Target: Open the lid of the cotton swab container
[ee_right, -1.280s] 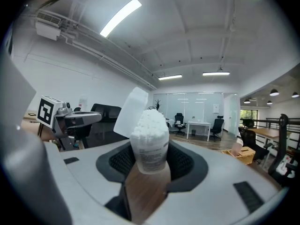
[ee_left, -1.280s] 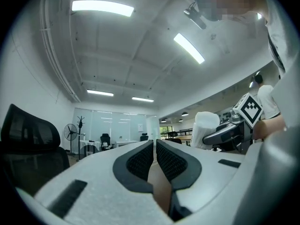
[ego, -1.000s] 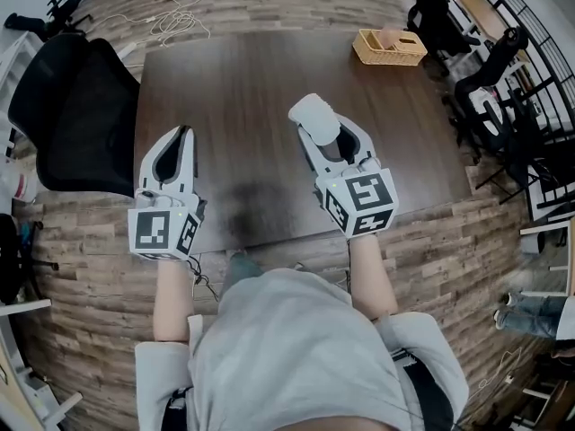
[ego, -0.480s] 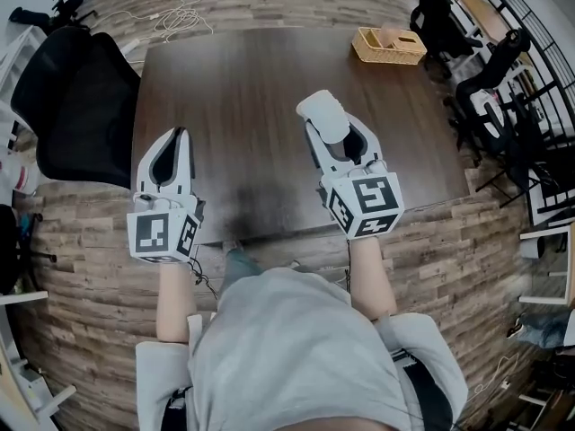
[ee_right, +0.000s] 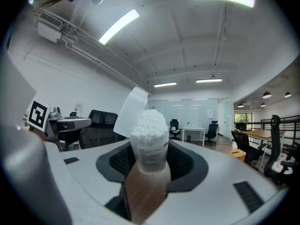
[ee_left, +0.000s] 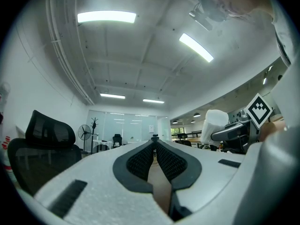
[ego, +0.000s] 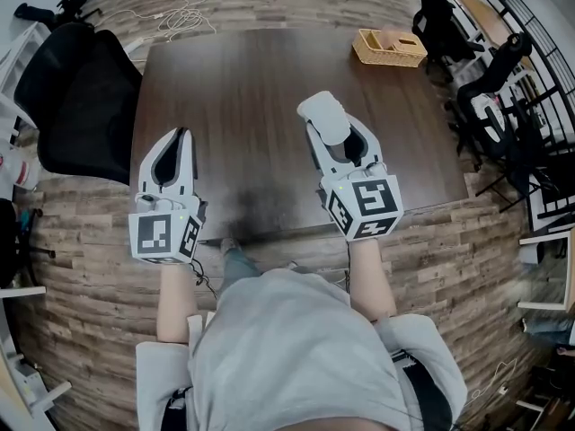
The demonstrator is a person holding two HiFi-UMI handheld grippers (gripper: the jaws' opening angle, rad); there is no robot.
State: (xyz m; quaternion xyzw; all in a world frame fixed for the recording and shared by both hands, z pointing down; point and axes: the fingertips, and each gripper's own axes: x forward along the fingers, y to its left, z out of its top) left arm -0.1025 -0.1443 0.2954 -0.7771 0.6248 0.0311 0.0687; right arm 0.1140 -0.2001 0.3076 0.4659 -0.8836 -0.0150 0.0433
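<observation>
The cotton swab container (ego: 324, 117) is a small clear tub packed with white swabs (ee_right: 150, 122). Its white lid (ee_right: 131, 111) stands flipped up on the left side in the right gripper view. My right gripper (ego: 329, 131) is shut on the tub (ee_right: 150, 154), holding it upright above the dark wooden table (ego: 243, 79). My left gripper (ego: 174, 140) hovers over the table's near left part with its pads (ee_left: 140, 161) together and nothing between them. From the left gripper view the container (ee_left: 213, 124) shows to the right, apart from the left jaws.
A wicker basket (ego: 389, 47) sits at the table's far right corner. A black office chair (ego: 76, 106) stands left of the table, and more chairs (ego: 499, 88) stand to the right. Cables (ego: 175, 12) lie on the floor beyond the table.
Both grippers have drifted a little to the right over the table. The right gripper still holds the container with its lid up; the left stays shut.
</observation>
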